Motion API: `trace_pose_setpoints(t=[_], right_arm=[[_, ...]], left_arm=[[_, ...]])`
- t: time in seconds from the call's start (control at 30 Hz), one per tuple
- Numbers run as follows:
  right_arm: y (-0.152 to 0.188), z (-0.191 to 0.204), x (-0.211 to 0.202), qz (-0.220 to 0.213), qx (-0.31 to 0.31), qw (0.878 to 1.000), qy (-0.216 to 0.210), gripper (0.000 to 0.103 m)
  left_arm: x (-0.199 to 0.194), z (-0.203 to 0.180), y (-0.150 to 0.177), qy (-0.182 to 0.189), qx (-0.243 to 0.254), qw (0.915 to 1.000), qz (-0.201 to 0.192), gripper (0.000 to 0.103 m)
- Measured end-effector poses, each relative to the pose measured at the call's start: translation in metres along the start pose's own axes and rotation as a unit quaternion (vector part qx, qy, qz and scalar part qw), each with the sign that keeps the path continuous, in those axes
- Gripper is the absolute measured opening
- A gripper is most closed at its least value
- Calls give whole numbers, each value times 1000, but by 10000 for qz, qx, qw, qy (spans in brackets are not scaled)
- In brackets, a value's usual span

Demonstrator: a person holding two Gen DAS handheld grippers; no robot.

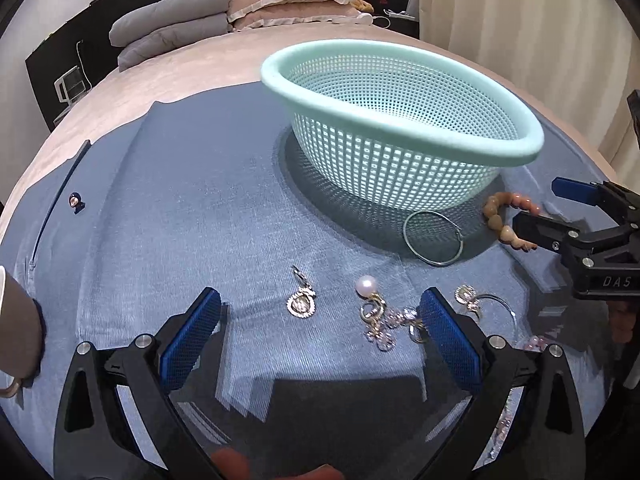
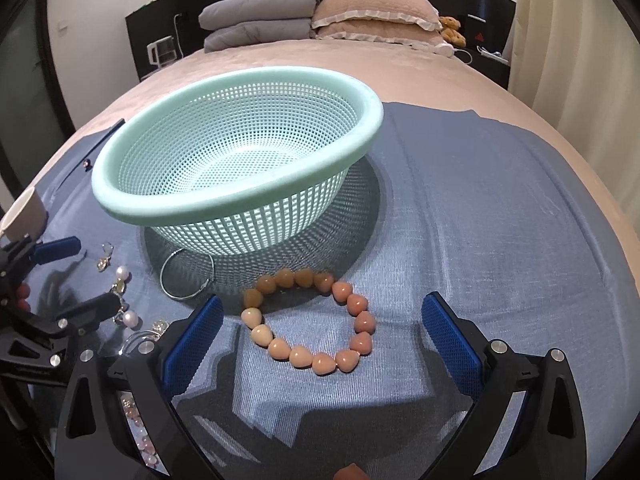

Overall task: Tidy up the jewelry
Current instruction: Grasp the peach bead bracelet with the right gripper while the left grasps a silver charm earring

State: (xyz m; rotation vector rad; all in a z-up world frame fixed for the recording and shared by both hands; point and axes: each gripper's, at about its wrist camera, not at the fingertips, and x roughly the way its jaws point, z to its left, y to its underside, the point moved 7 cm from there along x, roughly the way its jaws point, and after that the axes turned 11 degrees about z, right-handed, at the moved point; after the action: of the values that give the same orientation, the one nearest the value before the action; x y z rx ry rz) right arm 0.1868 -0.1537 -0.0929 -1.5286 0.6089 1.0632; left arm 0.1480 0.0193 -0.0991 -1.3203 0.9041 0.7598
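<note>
**A:** How do your jaws stand?

**B:** Both pairs are wide apart and hold nothing. My right gripper hangs low over the blue cloth on the bed, with the bead bracelet lying flat between its 2 blue pads. My left gripper hovers over the small pieces: a pendant lies between its pads, and a pearl earring sits just inside the right pad.

**A:** How will the bracelet handle?

**B:** I judge it light and floppy: hard, smooth beads on a cord, so it will sag and swing once lifted. I would close across 1 side of the loop, pinching 1 or 2 beads, not straddle the whole ring. Rounded beads could squirt out of a shallow pinch.

**A:** And the rest?

**B:** The thin metal bangle is stiff, lies right against the basket's foot, and looks hard to get under. The earrings are tiny, probably delicate, and tangled near my left pad.

**A:** What about the basket?

**B:** The mint green basket stands upright just beyond the bracelet, and I see nothing in it. Its mesh holes are small, though thin hooks might catch in them.
</note>
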Motion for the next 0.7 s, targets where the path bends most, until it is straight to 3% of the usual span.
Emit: trace_pose_setpoints(t=[0.13, 0.57, 0.7], right_arm=[[2, -4, 14, 129, 92, 9999, -7, 95], [7, -5, 23, 120, 138, 9998, 35, 96], [9, -10, 16, -4, 278, 9993, -240, 95]], left_arm=[[10, 5, 1, 305, -171, 9994, -60, 99], [13, 4, 3, 406, -137, 9990, -161, 98], [5, 14, 3, 626, -331, 9973, -172, 89]])
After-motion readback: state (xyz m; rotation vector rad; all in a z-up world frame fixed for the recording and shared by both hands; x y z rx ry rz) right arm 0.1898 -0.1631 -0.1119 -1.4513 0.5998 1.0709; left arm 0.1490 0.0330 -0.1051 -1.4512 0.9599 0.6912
